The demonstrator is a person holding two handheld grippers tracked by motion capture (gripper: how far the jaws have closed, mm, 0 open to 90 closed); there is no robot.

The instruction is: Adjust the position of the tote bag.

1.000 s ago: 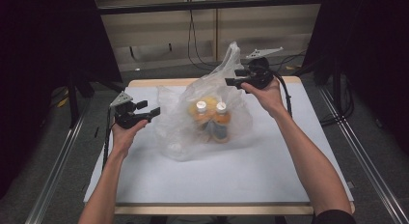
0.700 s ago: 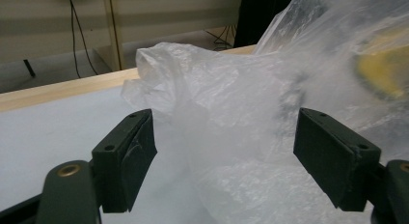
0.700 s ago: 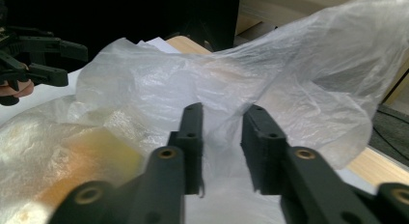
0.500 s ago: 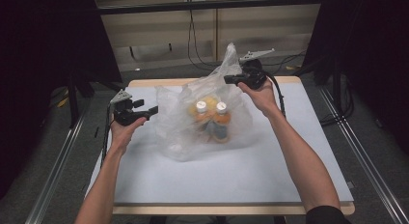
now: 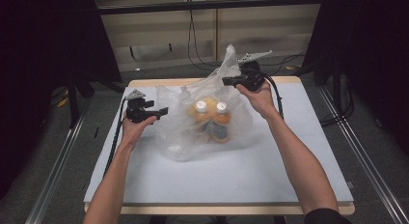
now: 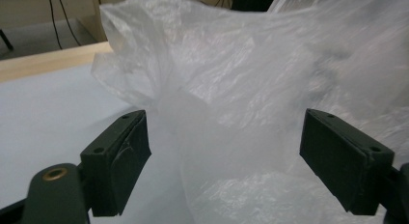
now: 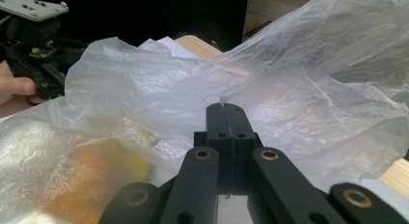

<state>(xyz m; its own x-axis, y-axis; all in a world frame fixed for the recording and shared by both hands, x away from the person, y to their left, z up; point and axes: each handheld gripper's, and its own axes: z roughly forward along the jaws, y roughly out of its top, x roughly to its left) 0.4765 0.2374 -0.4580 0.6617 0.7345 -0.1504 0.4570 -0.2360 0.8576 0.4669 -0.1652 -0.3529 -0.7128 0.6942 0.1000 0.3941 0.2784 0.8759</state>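
1. A clear plastic bag (image 5: 207,120) lies mid-desk (image 5: 289,175), with two white-capped bottles (image 5: 211,119) inside.
2. The right gripper (image 5: 226,81) is clamped on the bag's raised far edge, jaws pressed together.
3. The left gripper (image 5: 164,110) has its jaws spread apart at the bag's left side, with film between them but not pinched.

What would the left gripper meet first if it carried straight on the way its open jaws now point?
Most likely the clear plastic bag. The left gripper has its jaws standing wide apart, having just been opening, with a gathered fold of the bag directly ahead between them. Depth is hard to judge, so contact may be very near.
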